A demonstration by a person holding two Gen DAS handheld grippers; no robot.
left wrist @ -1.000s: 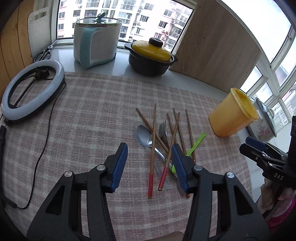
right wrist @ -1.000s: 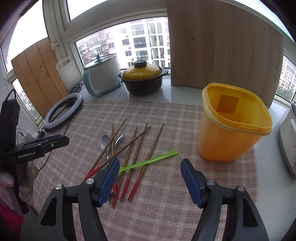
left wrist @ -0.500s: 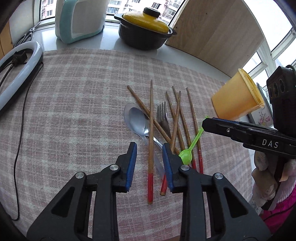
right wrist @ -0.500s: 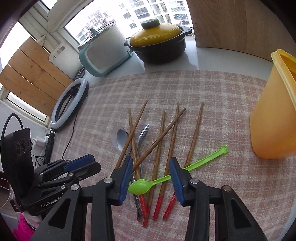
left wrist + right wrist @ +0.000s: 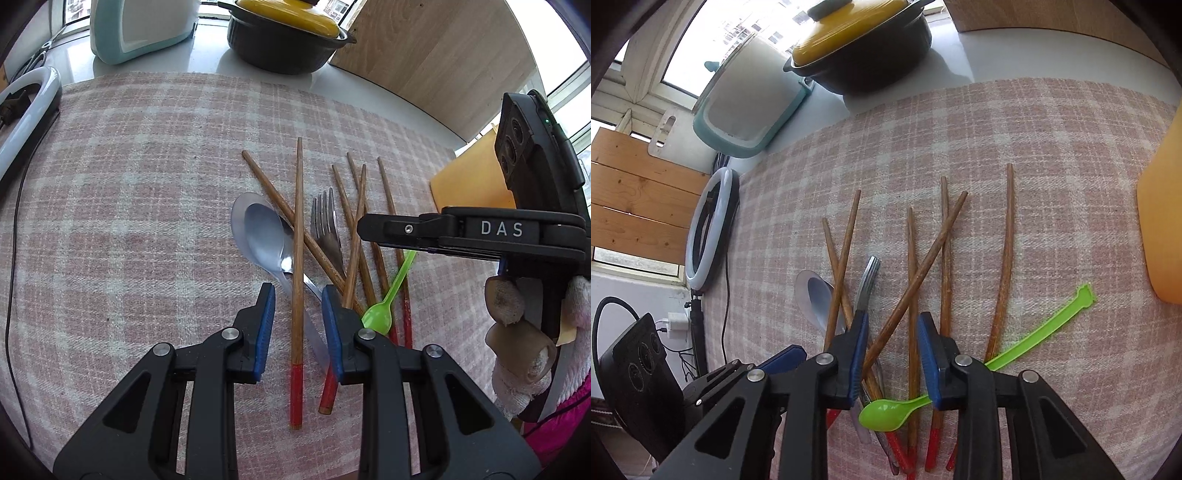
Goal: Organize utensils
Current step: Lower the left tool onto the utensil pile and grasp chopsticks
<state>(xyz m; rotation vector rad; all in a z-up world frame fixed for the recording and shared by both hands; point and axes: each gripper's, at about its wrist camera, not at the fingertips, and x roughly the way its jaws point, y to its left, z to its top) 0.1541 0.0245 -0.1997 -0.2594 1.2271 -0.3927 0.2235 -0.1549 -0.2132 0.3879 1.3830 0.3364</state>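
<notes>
Several wooden chopsticks with red ends lie crossed on a pink checked cloth (image 5: 129, 206), together with a metal spoon (image 5: 258, 229), a metal fork (image 5: 325, 221) and a green plastic spoon (image 5: 380, 314). My left gripper (image 5: 298, 326) straddles one chopstick (image 5: 297, 240) near its red end, jaws narrow, with a gap on both sides of the stick. My right gripper (image 5: 892, 350) hangs low over the pile, jaws closing. A slanted chopstick (image 5: 916, 277) and a straight one (image 5: 911, 258) lie between its pads, untouched, and the green spoon's bowl (image 5: 886, 410) lies just below them.
A yellow container (image 5: 1163, 221) stands at the right edge of the cloth. A black pot with a yellow lid (image 5: 284, 40) and a teal-and-white cooker (image 5: 140, 26) stand at the back by the window. A ring light (image 5: 26, 122) and its cable lie at the left.
Both grippers have dropped toward the utensil pile and their jaws have narrowed. The right gripper swung left from beside the yellow container to above the chopsticks and green spoon.
</notes>
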